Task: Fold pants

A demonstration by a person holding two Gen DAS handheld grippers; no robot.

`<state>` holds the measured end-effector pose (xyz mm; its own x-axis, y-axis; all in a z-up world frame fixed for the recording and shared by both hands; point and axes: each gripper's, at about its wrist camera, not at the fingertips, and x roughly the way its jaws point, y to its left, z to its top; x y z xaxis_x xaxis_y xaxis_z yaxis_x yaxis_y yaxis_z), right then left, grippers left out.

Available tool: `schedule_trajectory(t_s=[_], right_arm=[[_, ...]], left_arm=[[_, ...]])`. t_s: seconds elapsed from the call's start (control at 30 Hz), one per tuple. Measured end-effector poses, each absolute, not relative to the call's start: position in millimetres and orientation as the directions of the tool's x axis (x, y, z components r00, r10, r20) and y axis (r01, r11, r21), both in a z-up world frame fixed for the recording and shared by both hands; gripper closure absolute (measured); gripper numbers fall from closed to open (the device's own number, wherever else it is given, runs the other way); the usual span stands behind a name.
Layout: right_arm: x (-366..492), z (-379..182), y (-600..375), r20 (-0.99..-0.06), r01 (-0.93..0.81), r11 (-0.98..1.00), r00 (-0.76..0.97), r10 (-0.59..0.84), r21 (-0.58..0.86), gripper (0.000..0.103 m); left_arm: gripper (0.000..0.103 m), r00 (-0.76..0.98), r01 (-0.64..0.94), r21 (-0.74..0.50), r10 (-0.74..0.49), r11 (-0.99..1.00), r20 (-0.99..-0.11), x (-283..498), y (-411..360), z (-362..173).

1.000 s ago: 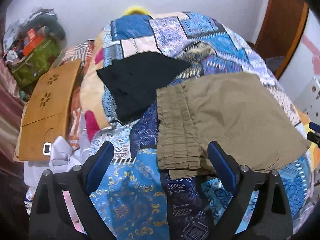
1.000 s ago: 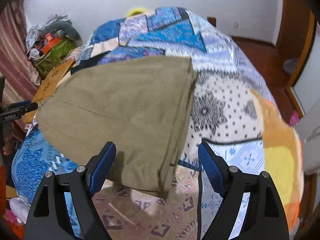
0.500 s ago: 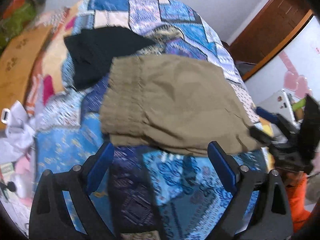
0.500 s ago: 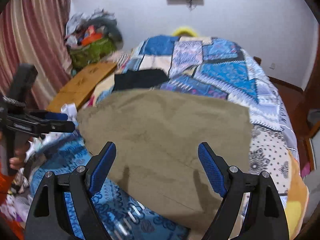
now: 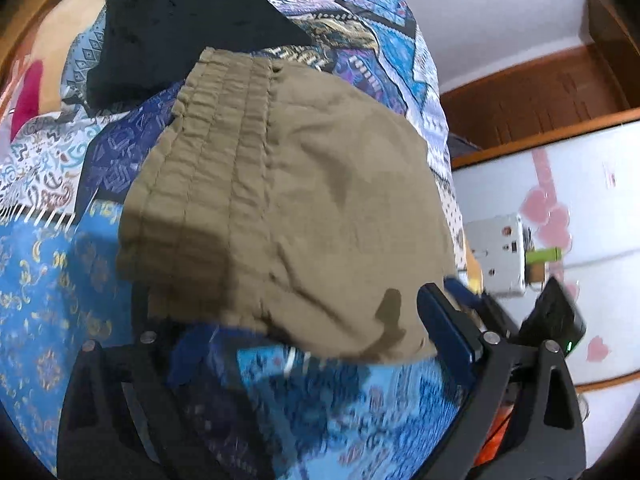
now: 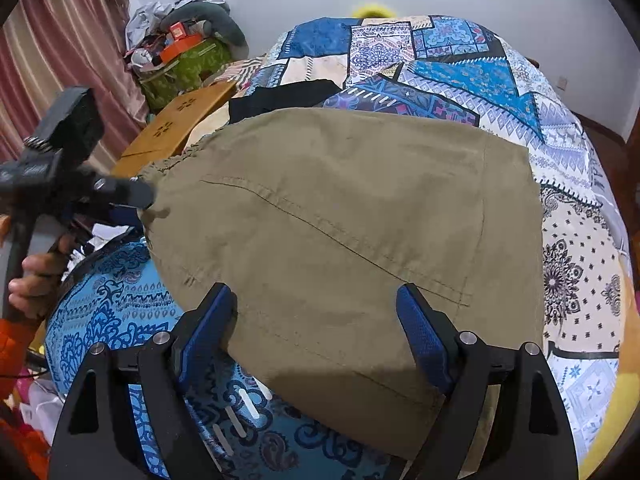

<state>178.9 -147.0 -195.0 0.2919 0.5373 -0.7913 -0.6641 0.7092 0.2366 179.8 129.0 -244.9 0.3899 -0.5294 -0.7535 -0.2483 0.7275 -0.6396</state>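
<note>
Two spread, empty claws flank the khaki pants (image 6: 340, 240) lying mid-frame on the patchwork bed (image 6: 460, 64): left claw (image 5: 320, 344) low at the waistband corner, right claw (image 6: 316, 336) over the near edge. A shallow pinch could catch only the top layer, or snag the bedcover.

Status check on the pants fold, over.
Both hand-held grippers open: left at the waistband end, right over the near edge. Khaki pants flat on the bedspread, ungripped. Black garment lies beside the waistband.

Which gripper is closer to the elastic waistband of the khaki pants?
Left. The left gripper is at the pants' near edge by the waistband; the right gripper is over the leg end, away from it.
</note>
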Motion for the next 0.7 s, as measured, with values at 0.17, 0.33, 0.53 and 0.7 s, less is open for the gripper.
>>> schedule_trajectory(t_s=[0.17,0.33,0.53,0.7], right_arm=[[178.6,-195.8,-147.1,-0.785,-0.663,0.708,0.293,0.546,0.245,0.021],[180.9,-189.7,-153.0,-0.765,-0.644,0.699,0.266,0.587,0.312,0.022],[178.8,-172.0,-174.2,-0.717,-0.59,0.73,0.336,0.611,0.345,0.024],[177.8,-177.1,-189.7,-0.741,-0.553,0.776,0.374,0.557,0.304,0.024]], left_arm=[[0.059,0.424,-0.31,-0.495,-0.348,0.812,-0.836,189.8,134.3,-239.5],[0.071,0.524,-0.286,-0.401,-0.209,0.87,-0.826,174.9,135.1,-212.7],[0.073,0.608,-0.287,-0.113,0.089,0.951,-0.789,145.8,131.1,-169.4],[0.074,0.709,-0.286,0.22,0.36,0.933,-0.606,120.3,106.0,-135.5]])
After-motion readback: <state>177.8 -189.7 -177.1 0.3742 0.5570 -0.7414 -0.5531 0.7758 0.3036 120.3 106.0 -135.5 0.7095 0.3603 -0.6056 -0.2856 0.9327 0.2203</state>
